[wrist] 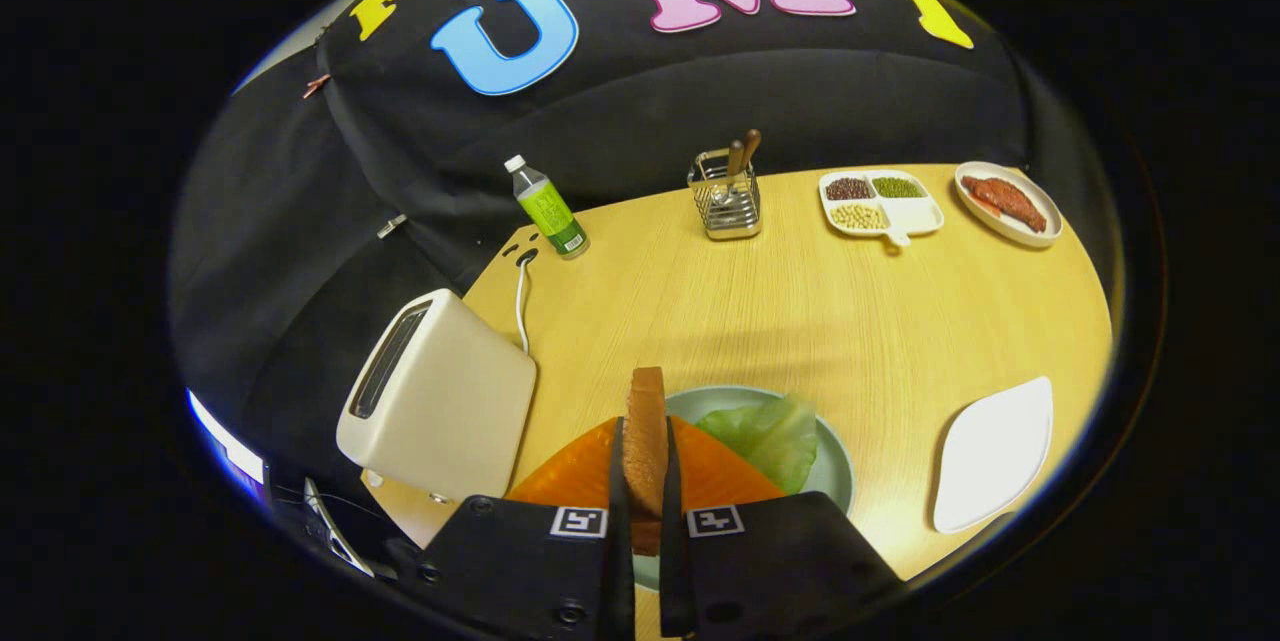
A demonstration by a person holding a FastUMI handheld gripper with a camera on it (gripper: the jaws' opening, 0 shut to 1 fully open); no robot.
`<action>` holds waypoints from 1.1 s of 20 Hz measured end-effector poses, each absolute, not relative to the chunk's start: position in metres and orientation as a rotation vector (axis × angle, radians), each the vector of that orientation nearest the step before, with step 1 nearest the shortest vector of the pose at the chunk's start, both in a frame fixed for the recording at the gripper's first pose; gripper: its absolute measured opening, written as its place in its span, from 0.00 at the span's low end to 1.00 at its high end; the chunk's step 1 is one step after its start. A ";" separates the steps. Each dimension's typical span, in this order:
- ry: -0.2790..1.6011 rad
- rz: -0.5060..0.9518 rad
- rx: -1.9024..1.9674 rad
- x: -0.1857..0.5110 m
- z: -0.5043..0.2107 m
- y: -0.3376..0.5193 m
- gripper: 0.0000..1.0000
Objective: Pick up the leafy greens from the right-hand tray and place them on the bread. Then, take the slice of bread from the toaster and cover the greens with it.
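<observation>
Bread slice [646, 441] stands on edge, brown crust facing up, pinched between both fingers of the gripper [645, 481], which is nearly closed around it. Below it sits the green plate [835, 481], with orange bread [575, 471] at the slice's 9 o'clock and greens [770, 436] at 3 o'clock. Toaster [440, 406] stands near, at 9 o'clock; white tray [995, 456] lies at 3 o'clock.

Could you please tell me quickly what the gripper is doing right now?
Gripper: fingers shut on the slice of bread, held upright above the plate.
</observation>
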State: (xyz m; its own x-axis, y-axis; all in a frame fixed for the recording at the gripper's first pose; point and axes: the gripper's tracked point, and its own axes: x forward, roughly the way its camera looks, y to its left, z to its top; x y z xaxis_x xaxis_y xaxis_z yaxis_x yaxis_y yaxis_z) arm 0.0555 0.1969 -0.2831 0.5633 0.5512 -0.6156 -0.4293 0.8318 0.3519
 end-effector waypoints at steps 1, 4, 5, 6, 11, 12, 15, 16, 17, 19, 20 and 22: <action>0.787 0.570 0.176 0.059 -0.284 0.191 0.16; 0.799 0.529 0.180 0.065 -0.294 0.178 0.18; 0.810 0.514 0.175 0.067 -0.300 0.172 0.21; 0.815 0.494 0.168 0.070 -0.306 0.164 0.22; 0.827 0.449 0.090 0.070 -0.324 0.137 0.48; 0.822 0.452 0.058 0.069 -0.325 0.134 0.54; 0.795 0.467 -0.029 0.064 -0.326 0.127 0.66; 0.786 0.476 -0.050 0.062 -0.325 0.127 0.70; 0.775 0.483 -0.069 0.061 -0.324 0.127 0.79; 0.746 0.496 -0.084 0.059 -0.316 0.128 0.92; 0.727 0.503 -0.088 0.058 -0.309 0.128 0.97; 0.675 0.506 -0.115 0.061 -0.292 0.125 1.00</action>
